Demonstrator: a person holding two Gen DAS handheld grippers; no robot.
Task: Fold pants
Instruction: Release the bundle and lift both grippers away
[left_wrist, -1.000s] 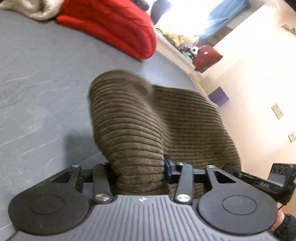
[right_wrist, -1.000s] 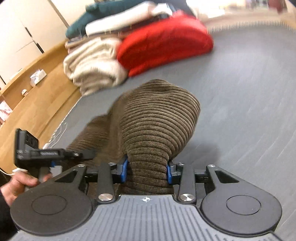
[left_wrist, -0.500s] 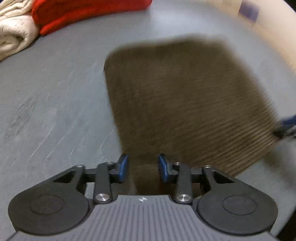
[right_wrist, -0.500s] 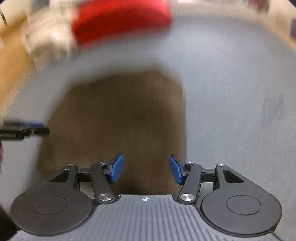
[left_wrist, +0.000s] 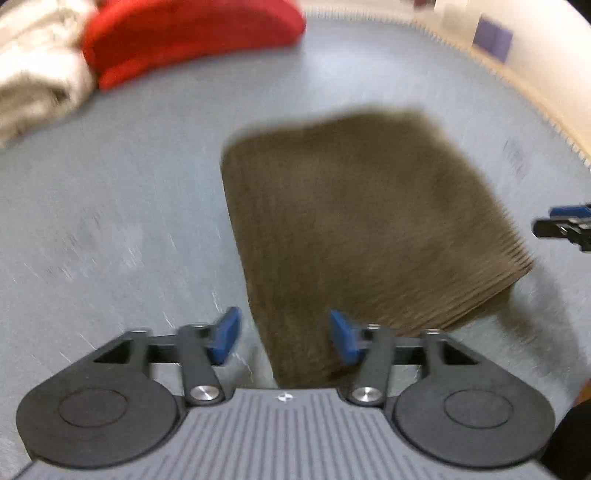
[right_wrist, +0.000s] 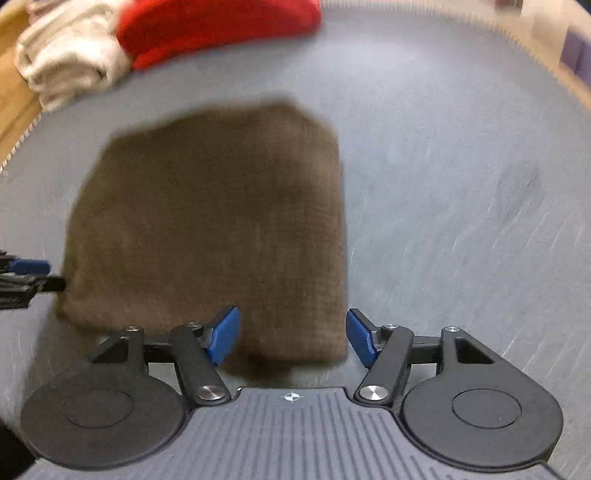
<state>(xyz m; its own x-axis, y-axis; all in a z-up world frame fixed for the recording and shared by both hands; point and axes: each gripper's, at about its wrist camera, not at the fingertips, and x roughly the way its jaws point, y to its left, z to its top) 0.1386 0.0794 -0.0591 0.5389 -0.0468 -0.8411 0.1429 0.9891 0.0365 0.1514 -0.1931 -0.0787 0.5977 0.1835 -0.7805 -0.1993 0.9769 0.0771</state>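
Pants (left_wrist: 354, 229) lie flat on my table (left_wrist: 110, 221), folded to a compact block just ahead of both grippers. Left gripper (left_wrist: 284, 338) and right gripper (right_wrist: 291, 338): jaws apart, holding nothing, each over a near corner. Neither nearer.

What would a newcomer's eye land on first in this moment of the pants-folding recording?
The brown corduroy pants, folded into a flat rectangle, lie mid-frame on the grey surface. Both the left gripper and the right gripper hover open at their near edge. Behind, to the left, a bright red folded garment lies beside cream ones.
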